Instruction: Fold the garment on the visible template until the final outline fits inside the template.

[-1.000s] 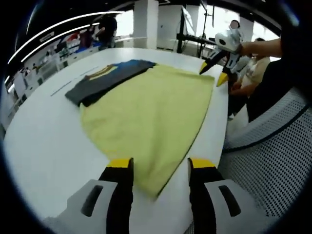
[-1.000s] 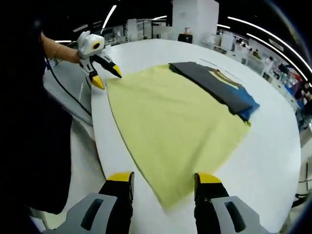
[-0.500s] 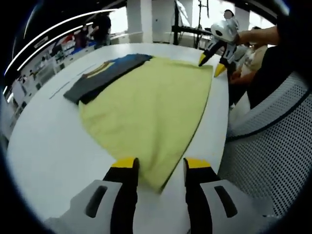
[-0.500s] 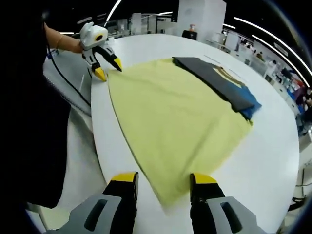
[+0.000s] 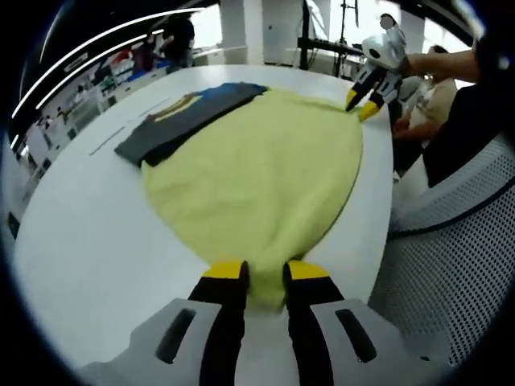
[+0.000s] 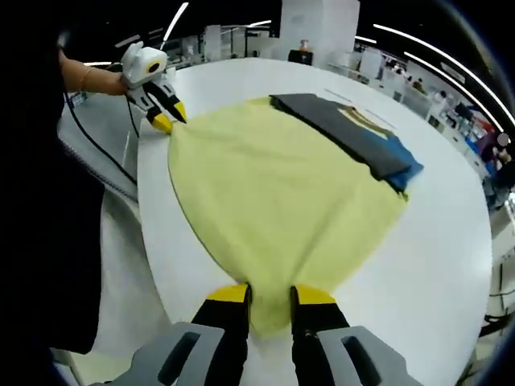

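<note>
A pale yellow cloth (image 5: pixel 257 169) lies spread on the white round table (image 5: pixel 80 241). My left gripper (image 5: pixel 264 280) is shut on its near corner, and the cloth bunches between the yellow-tipped jaws. The right gripper (image 5: pixel 364 104) pinches the far corner in the left gripper view. In the right gripper view the same yellow cloth (image 6: pixel 282 193) runs away from my right gripper (image 6: pixel 269 299), which is shut on its corner, and the left gripper (image 6: pixel 167 119) holds the opposite corner. A folded dark grey garment (image 5: pixel 181 121) with blue and yellow parts rests against the cloth's far side (image 6: pixel 346 129).
The table's edge runs close beside both held corners, with a white mesh chair (image 5: pixel 459 241) beyond it. A person's arm (image 5: pixel 438 68) reaches in behind the right gripper. A thin dark line (image 5: pixel 113 141) marks the table past the dark garment. Shelves and people stand far behind.
Both pairs of jaws have gone from wide apart to shut on the yellow cloth's two corners. The cloth's edge between them now curves and bunches at the pinched points.
</note>
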### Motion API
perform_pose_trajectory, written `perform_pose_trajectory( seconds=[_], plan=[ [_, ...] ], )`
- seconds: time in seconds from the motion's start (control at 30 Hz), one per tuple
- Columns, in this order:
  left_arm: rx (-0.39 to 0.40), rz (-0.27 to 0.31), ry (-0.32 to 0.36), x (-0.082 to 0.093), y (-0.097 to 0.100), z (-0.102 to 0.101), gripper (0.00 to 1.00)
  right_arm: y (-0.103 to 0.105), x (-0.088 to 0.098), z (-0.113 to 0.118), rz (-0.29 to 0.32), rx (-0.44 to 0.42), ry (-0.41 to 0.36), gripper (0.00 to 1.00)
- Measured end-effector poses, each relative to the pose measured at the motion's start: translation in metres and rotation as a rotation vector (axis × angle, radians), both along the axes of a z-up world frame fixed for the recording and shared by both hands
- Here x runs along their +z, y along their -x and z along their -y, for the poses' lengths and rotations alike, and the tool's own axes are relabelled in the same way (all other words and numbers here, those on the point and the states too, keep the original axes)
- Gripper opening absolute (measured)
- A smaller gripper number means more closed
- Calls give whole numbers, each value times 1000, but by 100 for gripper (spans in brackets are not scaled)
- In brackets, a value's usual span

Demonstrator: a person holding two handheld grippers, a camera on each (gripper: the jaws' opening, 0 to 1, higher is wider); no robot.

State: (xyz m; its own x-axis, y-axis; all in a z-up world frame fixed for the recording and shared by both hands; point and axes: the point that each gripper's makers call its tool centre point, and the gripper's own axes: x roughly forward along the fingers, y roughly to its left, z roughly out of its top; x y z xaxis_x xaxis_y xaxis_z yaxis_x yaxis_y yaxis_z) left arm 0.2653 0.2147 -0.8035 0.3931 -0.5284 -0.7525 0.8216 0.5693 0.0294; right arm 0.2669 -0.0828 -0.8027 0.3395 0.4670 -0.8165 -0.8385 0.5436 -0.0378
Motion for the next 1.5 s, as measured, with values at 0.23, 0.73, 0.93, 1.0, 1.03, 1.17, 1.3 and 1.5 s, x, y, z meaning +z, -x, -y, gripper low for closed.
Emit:
perform_pose_trajectory(
  seconds=[0.23, 0.73, 0.93, 1.0, 1.03, 1.17, 1.3, 1.5],
  plan=[
    [28, 12, -26, 1, -5, 0, 4, -7, 0, 3, 7, -10, 19, 2],
    [134, -56, 10, 36, -10, -1, 2, -12, 31, 3, -35, -174, -82, 0],
    [194, -86, 44, 50, -14, -2, 2, -16, 45, 2, -49, -250, -139, 0],
    [209, -99, 53, 54, -14, -3, 2, -17, 49, 1, -54, -266, -154, 0],
    [215, -104, 55, 56, -14, -3, 2, -16, 50, 1, -57, -272, -158, 0],
    [219, -105, 50, 68, -14, -3, 2, -15, 57, 0, -79, -286, -158, 0],
    [206, -107, 25, 78, -12, -3, 2, -12, 64, -1, -154, -363, -209, 0],
    [198, -125, 33, 89, -6, -2, 2, -9, 73, 1, -175, -374, -204, 0]
  ],
)
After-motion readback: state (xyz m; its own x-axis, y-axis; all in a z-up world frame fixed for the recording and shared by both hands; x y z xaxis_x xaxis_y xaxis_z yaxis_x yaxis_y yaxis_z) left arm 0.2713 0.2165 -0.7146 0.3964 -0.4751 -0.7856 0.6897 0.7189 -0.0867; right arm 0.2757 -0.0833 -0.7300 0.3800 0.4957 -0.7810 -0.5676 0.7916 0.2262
